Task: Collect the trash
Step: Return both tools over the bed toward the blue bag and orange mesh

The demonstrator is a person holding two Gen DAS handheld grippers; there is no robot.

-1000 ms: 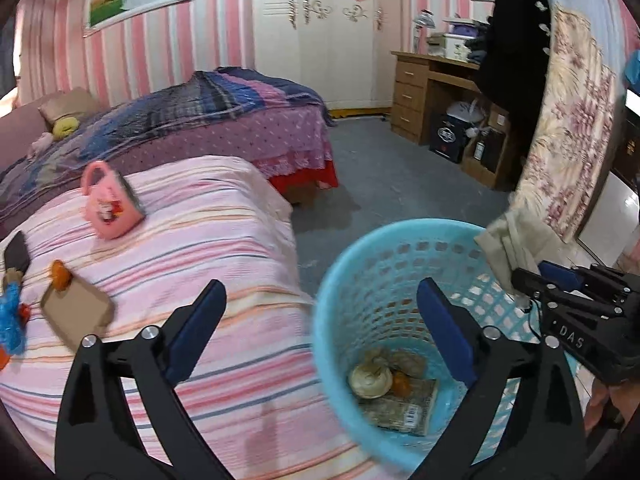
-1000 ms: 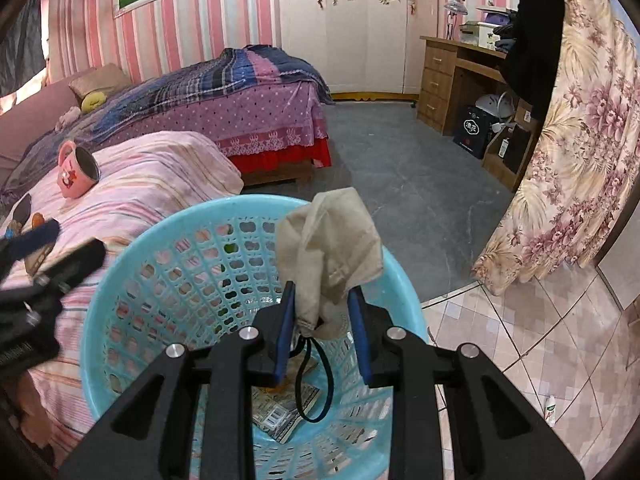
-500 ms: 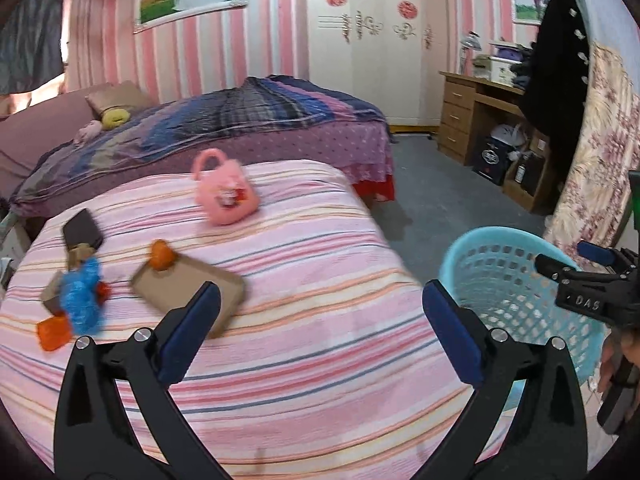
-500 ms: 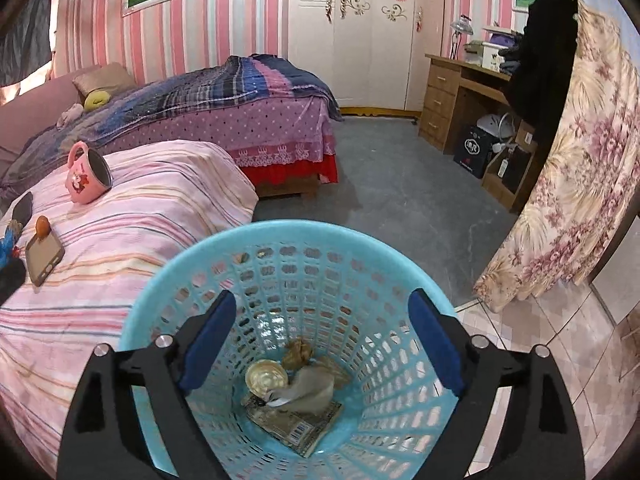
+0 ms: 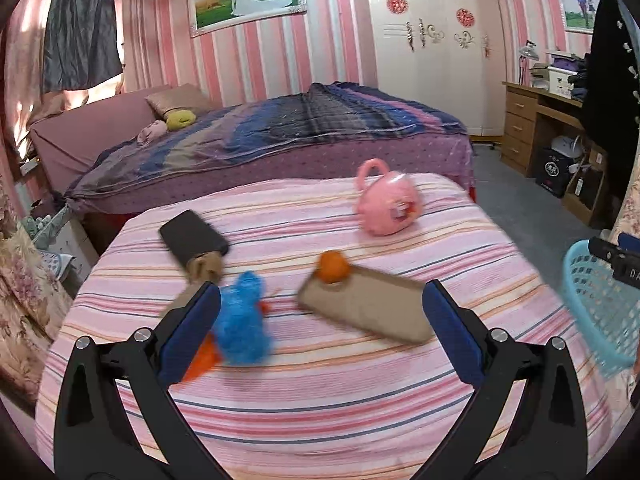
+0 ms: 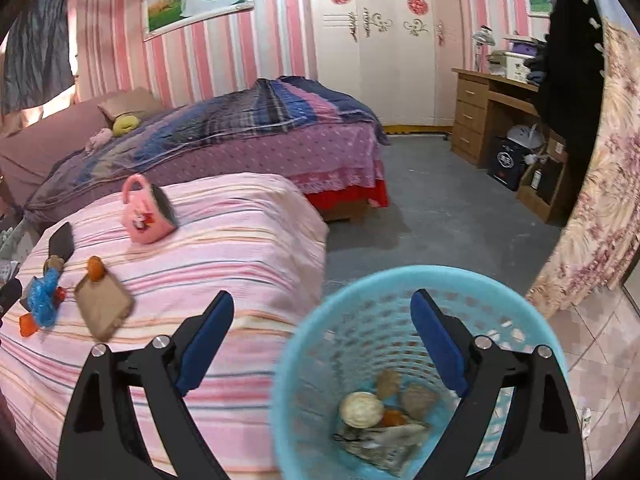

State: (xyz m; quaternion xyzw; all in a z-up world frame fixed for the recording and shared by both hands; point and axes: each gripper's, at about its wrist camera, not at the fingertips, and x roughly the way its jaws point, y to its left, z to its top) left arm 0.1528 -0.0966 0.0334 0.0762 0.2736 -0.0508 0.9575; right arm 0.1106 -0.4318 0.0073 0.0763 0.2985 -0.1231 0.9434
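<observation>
Left wrist view: left gripper [image 5: 320, 322] released, jaws wide, nothing between them; it looks over the striped bedspread [image 5: 320, 392]. On the spread: dark phone-like slab [image 5: 192, 236] with a tan scrap [image 5: 206, 268] at its near end, blue crumpled wrapper [image 5: 242, 320] with an orange piece [image 5: 202, 358] at its near side, tan flat card [image 5: 368, 308] with an orange ball [image 5: 332, 266] at its far corner, pink mug [image 5: 386, 208] on its side farther back. Only a slice of the blue basket [image 5: 600, 312] shows at right edge; contents not visible from here. Tip of the right gripper [image 5: 618, 256] above the basket rim.

Right wrist view: right gripper [image 6: 322, 340] has just been opening, now wide apart, empty, over the basket [image 6: 316, 344], which stands on the floor beside the bed. Basket interior seen only here: round pale lid or shell [image 6: 362, 408], two brownish lumps [image 6: 418, 398], small orange bit [image 6: 394, 416], printed packet [image 6: 380, 442] at bottom, blurred. Same bed items appear at left, smaller; mug's dark opening faces right
</observation>
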